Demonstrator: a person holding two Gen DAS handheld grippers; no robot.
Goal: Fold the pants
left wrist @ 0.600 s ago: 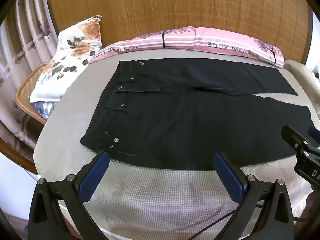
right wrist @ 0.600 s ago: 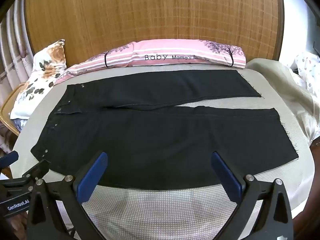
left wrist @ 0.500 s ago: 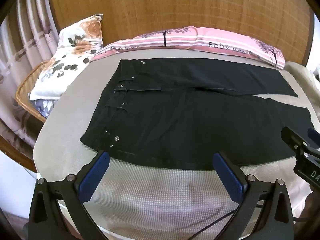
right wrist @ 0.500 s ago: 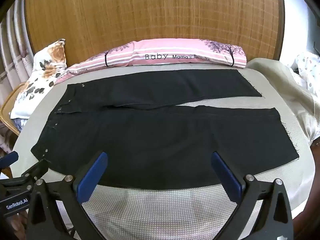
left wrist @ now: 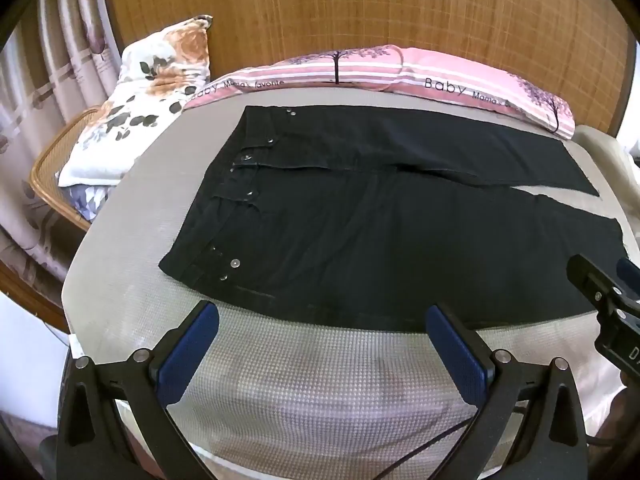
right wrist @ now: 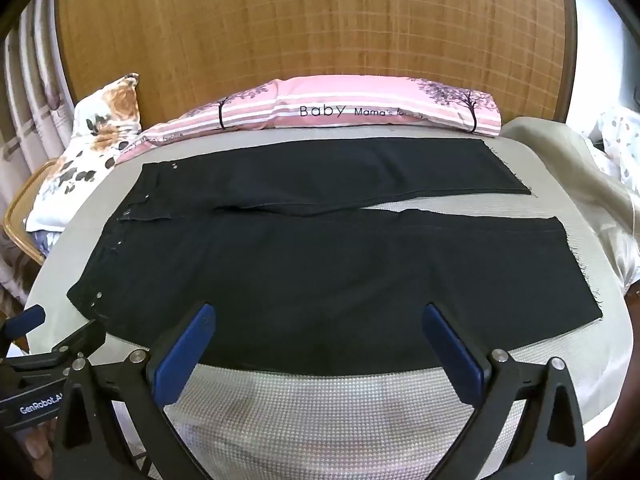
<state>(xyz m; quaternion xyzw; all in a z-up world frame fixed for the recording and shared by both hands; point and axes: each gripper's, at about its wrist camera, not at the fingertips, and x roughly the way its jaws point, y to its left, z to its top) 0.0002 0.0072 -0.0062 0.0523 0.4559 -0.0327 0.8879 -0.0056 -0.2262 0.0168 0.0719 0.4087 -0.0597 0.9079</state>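
Left wrist view: black pants (left wrist: pixel 380 232) lie flat on the bed (left wrist: pixel 304 376); left gripper (left wrist: pixel 320 344) and right gripper (right wrist: pixel 316 344) hover with jaws released, empty. Grabbing one layer could skew the fold.

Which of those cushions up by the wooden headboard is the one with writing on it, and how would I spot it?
Start at the woven wooden headboard and drop to the grey bed cover, where black pants lie flat. Along the headboard's foot, just beyond the pants, lies a long pink striped pillow. Unlike the upright floral pillow to its left, it bears printed trees and the word "Baby".
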